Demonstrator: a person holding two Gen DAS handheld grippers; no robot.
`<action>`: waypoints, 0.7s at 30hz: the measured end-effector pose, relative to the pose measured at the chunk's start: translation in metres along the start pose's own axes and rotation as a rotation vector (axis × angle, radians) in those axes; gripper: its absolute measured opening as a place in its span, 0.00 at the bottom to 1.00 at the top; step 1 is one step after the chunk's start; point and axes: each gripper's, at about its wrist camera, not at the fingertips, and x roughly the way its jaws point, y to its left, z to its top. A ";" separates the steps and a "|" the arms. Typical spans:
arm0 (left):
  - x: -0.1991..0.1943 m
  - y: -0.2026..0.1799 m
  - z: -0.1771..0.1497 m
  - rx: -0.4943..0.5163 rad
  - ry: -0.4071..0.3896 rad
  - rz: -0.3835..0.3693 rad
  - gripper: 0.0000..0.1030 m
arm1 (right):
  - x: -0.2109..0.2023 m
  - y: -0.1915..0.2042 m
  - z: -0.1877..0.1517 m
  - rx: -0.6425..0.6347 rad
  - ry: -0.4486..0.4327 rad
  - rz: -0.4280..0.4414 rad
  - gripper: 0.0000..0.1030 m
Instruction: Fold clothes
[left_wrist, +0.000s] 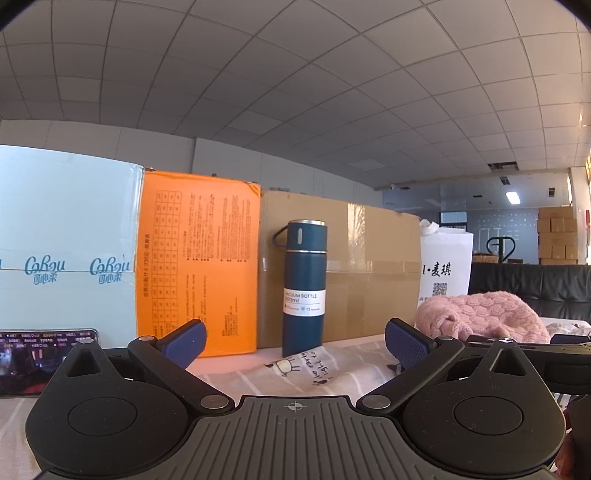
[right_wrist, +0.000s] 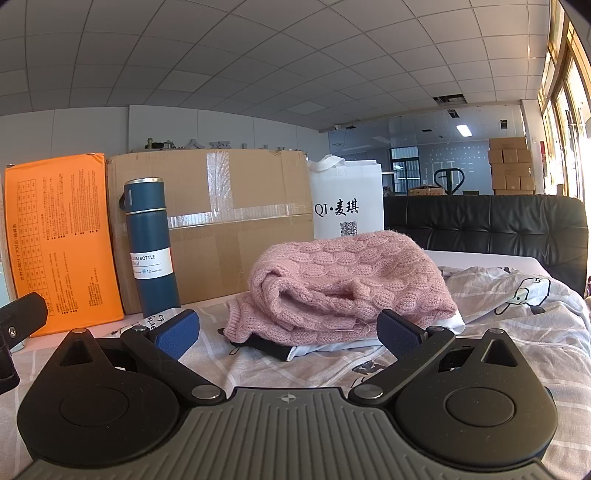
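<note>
— What are the grippers holding?
— Nothing: left gripper (left_wrist: 294, 345) and right gripper (right_wrist: 288, 334) both gape wide.
— The clothes?
— Pink sweater (right_wrist: 343, 288) lies bunched just ahead of the right one.

A table (right_wrist: 480, 258) is covered by a grey striped cartoon-print garment (right_wrist: 517, 325); upon it are set a pink cable-knit sweater (right_wrist: 351, 284), folded, and an upright navy steel vacuum bottle (right_wrist: 149, 251).

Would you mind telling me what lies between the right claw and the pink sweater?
Only the grey printed sheet, bare in the right wrist view; the open right claw faces the sweater directly.
</note>
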 end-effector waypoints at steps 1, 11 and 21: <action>0.000 0.000 0.000 0.000 0.000 0.000 1.00 | 0.000 0.000 0.000 0.000 0.000 0.000 1.00; 0.001 -0.002 0.001 0.006 -0.001 -0.001 1.00 | 0.000 -0.001 0.000 0.001 0.003 -0.001 1.00; 0.001 -0.002 0.001 0.009 0.000 0.002 1.00 | 0.001 -0.001 0.000 0.002 0.006 -0.003 1.00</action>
